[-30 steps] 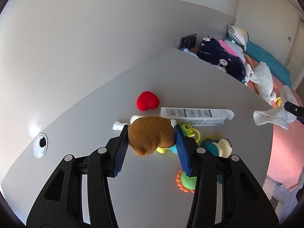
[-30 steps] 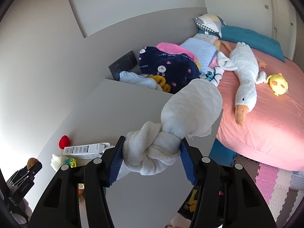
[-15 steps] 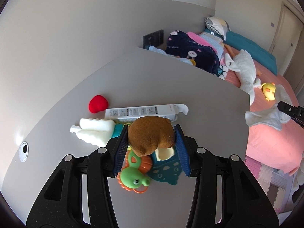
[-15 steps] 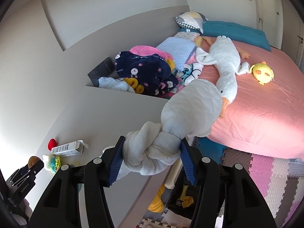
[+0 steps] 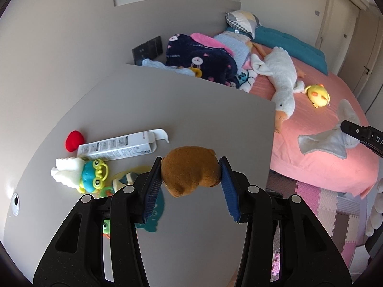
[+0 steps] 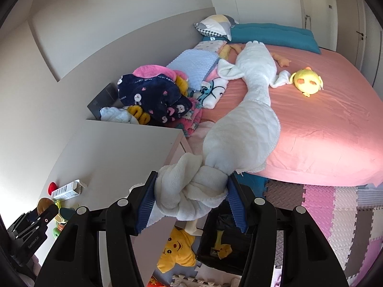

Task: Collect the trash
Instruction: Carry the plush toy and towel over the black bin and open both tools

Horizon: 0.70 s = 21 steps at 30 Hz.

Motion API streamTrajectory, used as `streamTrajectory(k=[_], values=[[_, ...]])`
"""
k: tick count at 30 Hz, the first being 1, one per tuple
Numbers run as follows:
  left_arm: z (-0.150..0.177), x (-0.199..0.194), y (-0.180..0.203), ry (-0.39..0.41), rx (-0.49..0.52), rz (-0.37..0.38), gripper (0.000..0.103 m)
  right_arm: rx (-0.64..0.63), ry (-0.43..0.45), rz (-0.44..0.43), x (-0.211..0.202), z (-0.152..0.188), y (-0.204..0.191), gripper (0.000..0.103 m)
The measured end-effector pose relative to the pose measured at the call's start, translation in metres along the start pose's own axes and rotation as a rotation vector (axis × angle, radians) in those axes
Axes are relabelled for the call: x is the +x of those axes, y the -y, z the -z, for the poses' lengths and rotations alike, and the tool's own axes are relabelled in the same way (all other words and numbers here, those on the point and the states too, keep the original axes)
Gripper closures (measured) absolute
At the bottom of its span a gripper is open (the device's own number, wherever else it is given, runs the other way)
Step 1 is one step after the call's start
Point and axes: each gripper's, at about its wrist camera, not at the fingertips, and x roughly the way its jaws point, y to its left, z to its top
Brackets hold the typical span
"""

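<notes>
My left gripper point(image 5: 190, 177) is shut on a brown plush toy point(image 5: 190, 173) and holds it above the grey table point(image 5: 191, 100) near its right edge. My right gripper point(image 6: 191, 196) is shut on a knotted white cloth point(image 6: 215, 165) and holds it past the table's edge, above a black bin point(image 6: 222, 244) on the floor. The cloth also shows at the right of the left wrist view point(image 5: 328, 141). A white carton point(image 5: 117, 147) lies on the table beside a red heart toy point(image 5: 75, 140).
Small toys point(image 5: 92, 174) lie on the table's left part. A pink bed point(image 6: 311, 124) with a white goose plush point(image 6: 253, 71), a yellow chick point(image 6: 307, 80) and blankets point(image 6: 153, 98) stands beyond. A yellow star plush point(image 6: 176, 247) lies on the foam floor mats point(image 6: 335, 205).
My left gripper has moved right along the table with the brown plush, leaving the toys to the left. My right gripper has carried the cloth past the table edge, over the floor.
</notes>
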Motion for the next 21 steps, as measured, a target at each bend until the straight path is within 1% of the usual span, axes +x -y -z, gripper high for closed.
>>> streamTrajectory(k=[9, 18, 20, 21], values=[[0.003, 0.002, 0.053, -0.012, 0.080, 0.076, 0.056, 0.028, 0.015, 0.049, -0.016, 0.003, 0.035, 0.046], [0.011, 0.007, 0.101, -0.036, 0.159, 0.153, 0.056, 0.050, 0.008, 0.090, -0.025, 0.006, 0.064, 0.045], [0.013, 0.006, 0.110, -0.043, 0.172, 0.184, 0.056, 0.050, 0.003, 0.084, -0.025, 0.005, 0.068, 0.042], [0.015, 0.006, 0.116, -0.050, 0.186, 0.211, 0.052, 0.039, -0.008, 0.073, -0.024, 0.004, 0.068, 0.039]])
